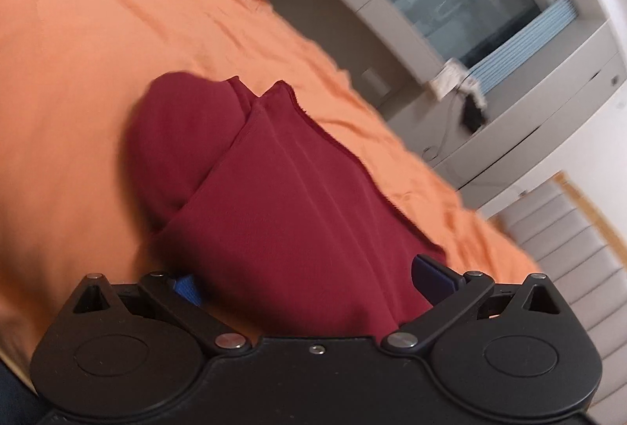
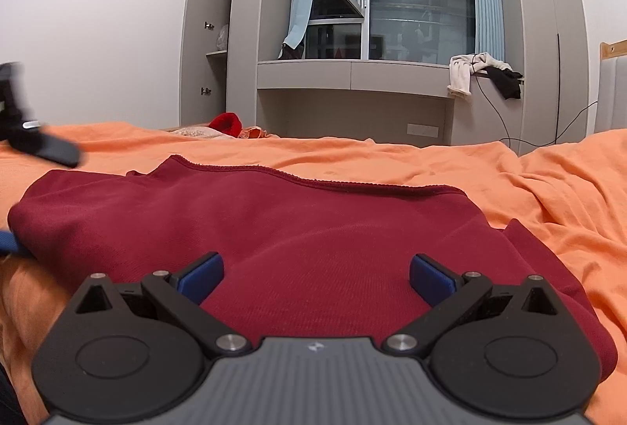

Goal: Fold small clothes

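A dark red garment (image 2: 298, 229) lies on the orange bedsheet (image 2: 431, 158), partly folded. In the left wrist view the garment (image 1: 282, 198) fills the space between my left gripper's (image 1: 309, 280) wide-apart blue fingers (image 1: 431, 274), and the cloth lies over the gap. The view is tilted and blurred. My right gripper (image 2: 316, 274) is open, its blue fingers (image 2: 202, 276) resting just above the near part of the garment, holding nothing. The left gripper's black body (image 2: 35, 139) shows blurred at the left edge of the right wrist view.
A small red item (image 2: 227, 122) and pale cloth lie at the far edge of the bed. Beyond stand a grey wardrobe (image 2: 207, 33), a window desk (image 2: 352, 72) with clothes (image 2: 482, 72) draped on it, and a headboard (image 2: 611, 88) at right.
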`<state>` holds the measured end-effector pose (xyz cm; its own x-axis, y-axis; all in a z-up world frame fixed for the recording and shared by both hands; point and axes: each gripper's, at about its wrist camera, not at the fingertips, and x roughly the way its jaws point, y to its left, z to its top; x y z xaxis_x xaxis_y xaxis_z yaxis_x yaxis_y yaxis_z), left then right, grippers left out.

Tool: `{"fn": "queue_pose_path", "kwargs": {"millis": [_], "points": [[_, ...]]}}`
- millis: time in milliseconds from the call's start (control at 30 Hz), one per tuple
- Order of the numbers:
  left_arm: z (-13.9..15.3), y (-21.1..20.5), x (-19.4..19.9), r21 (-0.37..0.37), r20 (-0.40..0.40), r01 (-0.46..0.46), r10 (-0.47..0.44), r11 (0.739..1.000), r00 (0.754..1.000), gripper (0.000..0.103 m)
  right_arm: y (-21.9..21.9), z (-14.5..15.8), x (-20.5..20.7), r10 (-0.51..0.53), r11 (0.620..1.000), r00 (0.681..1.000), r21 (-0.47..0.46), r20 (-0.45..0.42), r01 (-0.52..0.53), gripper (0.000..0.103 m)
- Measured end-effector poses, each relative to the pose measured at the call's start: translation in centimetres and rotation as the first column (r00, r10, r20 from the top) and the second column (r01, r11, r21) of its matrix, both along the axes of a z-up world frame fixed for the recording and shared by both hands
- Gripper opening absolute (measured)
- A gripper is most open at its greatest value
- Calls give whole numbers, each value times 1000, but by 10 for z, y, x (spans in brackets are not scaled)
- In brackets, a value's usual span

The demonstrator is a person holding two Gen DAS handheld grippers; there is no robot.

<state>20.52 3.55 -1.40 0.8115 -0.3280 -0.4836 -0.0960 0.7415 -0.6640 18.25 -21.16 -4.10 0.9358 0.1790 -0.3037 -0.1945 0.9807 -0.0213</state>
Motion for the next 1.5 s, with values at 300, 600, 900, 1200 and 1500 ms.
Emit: {"fn": "queue_pose_path", "kwargs": {"millis": [300,600,900,1200,1500], "points": [[-13,-29,8,189,90,-35,19,981,996,102,0,-7,-5,-10,1000,999,-1,46,10,103],[-12,-26,5,215,88,-36,18,976,996,102,6,-8,-8,-39,999,997,-9,68,40,103],[-13,-22,0,209,84,-75,59,975,995,102,8,-5,-7,-36,999,998,-21,51,37,103],[2,-21,10,313,64,-136,122,940,990,37,-7,17,-6,39,999,998,-11,-52,-39,103],[73,-80,39,531,215,-45,-83,846,973,18,-55,48,-27,-48,999,998,26,28,47,103]]}}
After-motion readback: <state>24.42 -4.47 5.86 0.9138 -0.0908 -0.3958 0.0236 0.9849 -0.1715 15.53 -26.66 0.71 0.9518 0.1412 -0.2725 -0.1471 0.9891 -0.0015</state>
